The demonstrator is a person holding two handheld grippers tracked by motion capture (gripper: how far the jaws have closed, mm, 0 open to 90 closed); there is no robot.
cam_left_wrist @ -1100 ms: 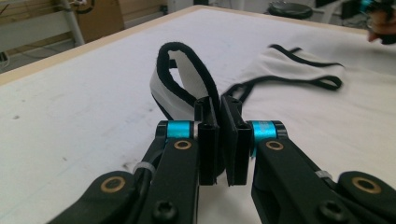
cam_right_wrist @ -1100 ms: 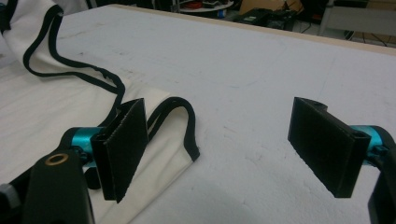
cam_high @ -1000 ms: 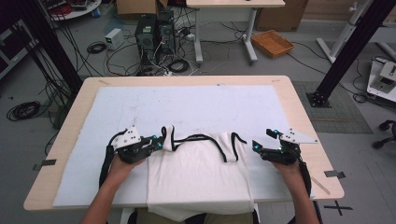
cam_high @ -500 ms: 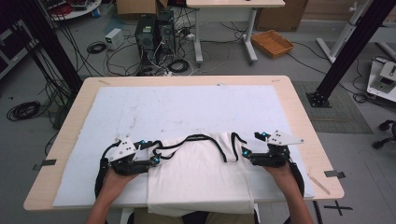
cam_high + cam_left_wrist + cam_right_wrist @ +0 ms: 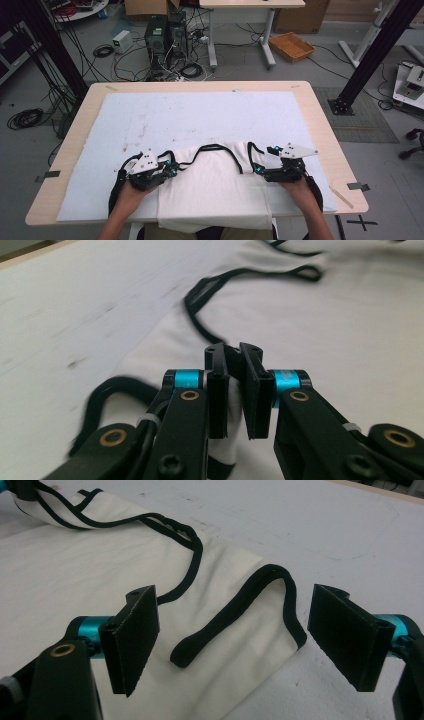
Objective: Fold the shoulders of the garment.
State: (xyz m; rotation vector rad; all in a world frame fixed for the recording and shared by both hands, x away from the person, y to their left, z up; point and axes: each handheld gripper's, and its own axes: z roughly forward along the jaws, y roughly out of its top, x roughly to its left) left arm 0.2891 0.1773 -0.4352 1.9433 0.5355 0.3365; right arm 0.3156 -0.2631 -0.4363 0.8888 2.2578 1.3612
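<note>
A white cloth garment with black trim (image 5: pixel 215 180) lies flat on the near part of the white mat (image 5: pixel 150 120), its lower edge hanging over the table's near side. The left gripper (image 5: pixel 239 390) is clamped on a fold of the cloth at the garment's left shoulder. The right gripper (image 5: pixel 235 635) has its jaws wide apart, on either side of the black strap loop (image 5: pixel 240 612) at the right shoulder.

White garment (image 5: pixel 215 185) with black trim (image 5: pixel 210 148) lay on a white mat (image 5: pixel 190 120) over a wooden table (image 5: pixel 320 120), its near edge hanging off the table's front. Left gripper (image 5: pixel 172 169) sat at the garment's left corner, right gripper (image 5: pixel 256 170) at its right corner, both held by hands (image 5: pixel 131 192). Jaw state unclear from here. Floor behind held cables (image 5: pixel 25 118), computer towers (image 5: pixel 162 32) and a basket (image 5: pixel 291 46).
</note>
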